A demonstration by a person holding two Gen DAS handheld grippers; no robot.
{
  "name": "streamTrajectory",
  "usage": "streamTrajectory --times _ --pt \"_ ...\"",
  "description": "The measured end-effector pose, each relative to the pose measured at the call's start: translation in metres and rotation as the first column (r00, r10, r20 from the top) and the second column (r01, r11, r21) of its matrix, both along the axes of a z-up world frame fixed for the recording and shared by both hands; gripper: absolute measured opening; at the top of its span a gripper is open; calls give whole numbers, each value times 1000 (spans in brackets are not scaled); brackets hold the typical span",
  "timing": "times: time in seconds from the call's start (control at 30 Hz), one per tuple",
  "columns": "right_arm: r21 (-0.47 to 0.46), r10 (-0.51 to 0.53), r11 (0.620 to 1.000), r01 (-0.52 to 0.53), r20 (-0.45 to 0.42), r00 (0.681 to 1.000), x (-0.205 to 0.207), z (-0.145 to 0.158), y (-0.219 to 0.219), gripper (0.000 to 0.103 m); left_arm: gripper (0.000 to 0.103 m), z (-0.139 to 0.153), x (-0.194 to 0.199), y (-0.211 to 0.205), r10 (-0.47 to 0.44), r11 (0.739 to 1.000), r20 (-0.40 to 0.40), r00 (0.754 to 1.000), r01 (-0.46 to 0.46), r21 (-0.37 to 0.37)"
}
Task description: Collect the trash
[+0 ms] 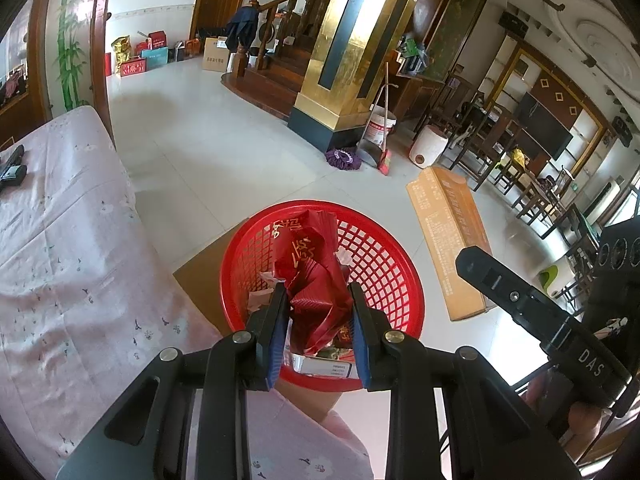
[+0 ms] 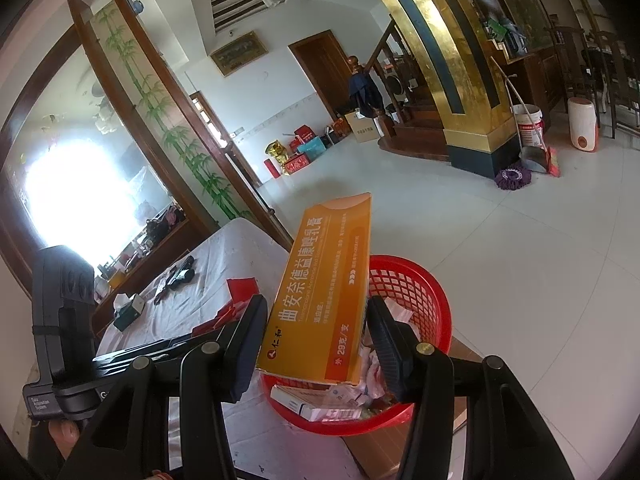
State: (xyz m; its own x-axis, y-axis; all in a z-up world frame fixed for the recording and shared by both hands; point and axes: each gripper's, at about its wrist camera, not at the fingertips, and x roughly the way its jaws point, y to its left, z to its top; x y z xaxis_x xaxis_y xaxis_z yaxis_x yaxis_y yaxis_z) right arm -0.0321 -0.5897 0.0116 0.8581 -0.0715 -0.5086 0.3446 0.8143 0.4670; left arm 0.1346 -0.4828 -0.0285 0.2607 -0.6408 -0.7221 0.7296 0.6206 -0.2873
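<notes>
Nearest, in the left wrist view, the left tool is seen clenched on a crumpled red wrapper with gold lettering; both blue pads press its sides. The wrapper is held directly above the red mesh basket, its lower end down inside the rim. Under it, inside the basket, a white carton and scraps of pale paper are noted.

In the right wrist view, the right tool is seen grasping a long orange box printed with white characters. The box is held nearly upright, tilted slightly, its lower end over the near rim of the basket and its top flap raised well above it. More small cartons and wrappers are seen lying in the basket bottom.

The basket is set on a flat brown cardboard sheet on the pale tiled floor, just beside a tabletop covered in a pink flowered cloth. On that cloth, farther off, red paper pieces, a tissue box and a dark handheld device are recorded.

Beyond, a gold pillar, a white bucket with dustpan and broom, a purple mop head and a wooden staircase are visible.
</notes>
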Motion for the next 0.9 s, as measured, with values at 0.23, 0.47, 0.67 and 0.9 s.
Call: streamTrajectory --times 0.23,0.47,0.67,0.9 --pt "1 1 1000 -1 -3 1000 0 -2 0 55 28 -3 1 -1 3 1000 7 1000 -4 6" --pt "34 -5 999 6 -13 1000 5 -10 -1 56 46 -14 6 -3 25 999 5 1000 -26 36" --pt "31 -9 999 8 13 1000 -8 -2 9 59 62 -5 -1 16 38 999 16 999 -39 23" --pt "-13 -19 1000 19 48 999 -35 21 43 77 87 23 -48 72 108 993 193 975 -114 17"
